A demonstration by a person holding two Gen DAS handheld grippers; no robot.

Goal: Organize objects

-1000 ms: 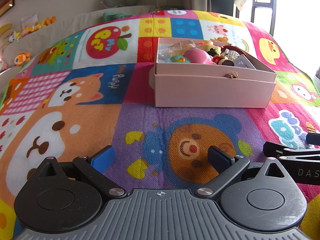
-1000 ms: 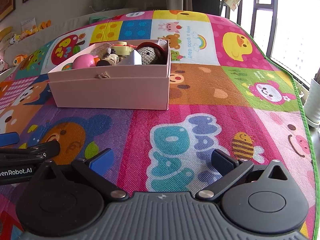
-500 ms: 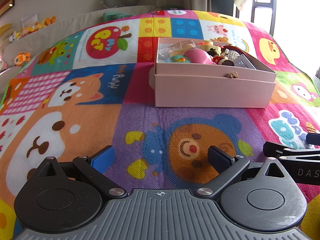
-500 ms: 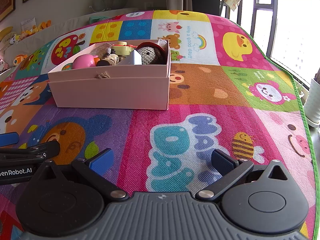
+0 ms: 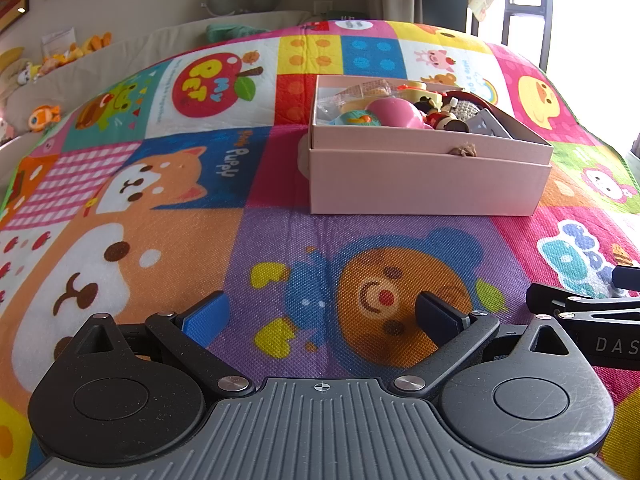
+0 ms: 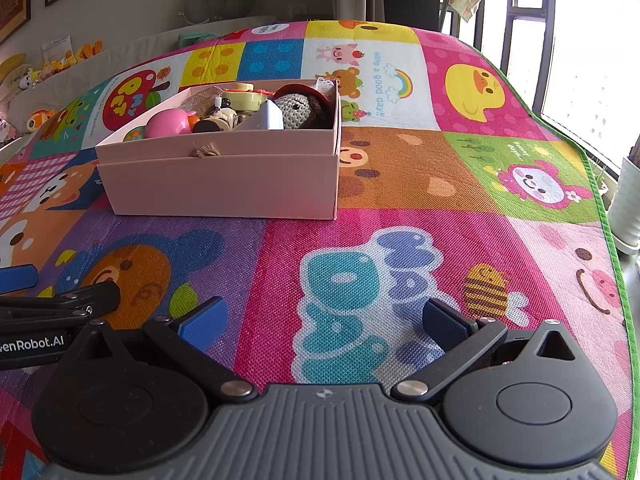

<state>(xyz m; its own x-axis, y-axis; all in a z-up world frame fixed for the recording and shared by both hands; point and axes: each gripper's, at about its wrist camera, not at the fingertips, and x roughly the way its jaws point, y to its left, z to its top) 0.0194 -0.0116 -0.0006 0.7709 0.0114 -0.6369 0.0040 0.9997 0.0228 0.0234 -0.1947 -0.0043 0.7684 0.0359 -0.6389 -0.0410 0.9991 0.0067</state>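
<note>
A pink cardboard box (image 5: 424, 180) stands on the play mat ahead of both grippers; it also shows in the right wrist view (image 6: 224, 188). It holds several small toys, among them a pink round toy (image 5: 394, 112) and a grey crocheted doll (image 6: 298, 108). My left gripper (image 5: 320, 316) is open and empty, low over the mat, well short of the box. My right gripper (image 6: 322, 320) is open and empty, beside the left one, to the box's near right.
The colourful cartoon play mat (image 5: 160, 208) covers the surface. Its green edge (image 6: 600, 208) runs along the right, with a white pot (image 6: 628, 208) beyond it. Plush toys (image 5: 44, 116) line the far left. Windows are at the right.
</note>
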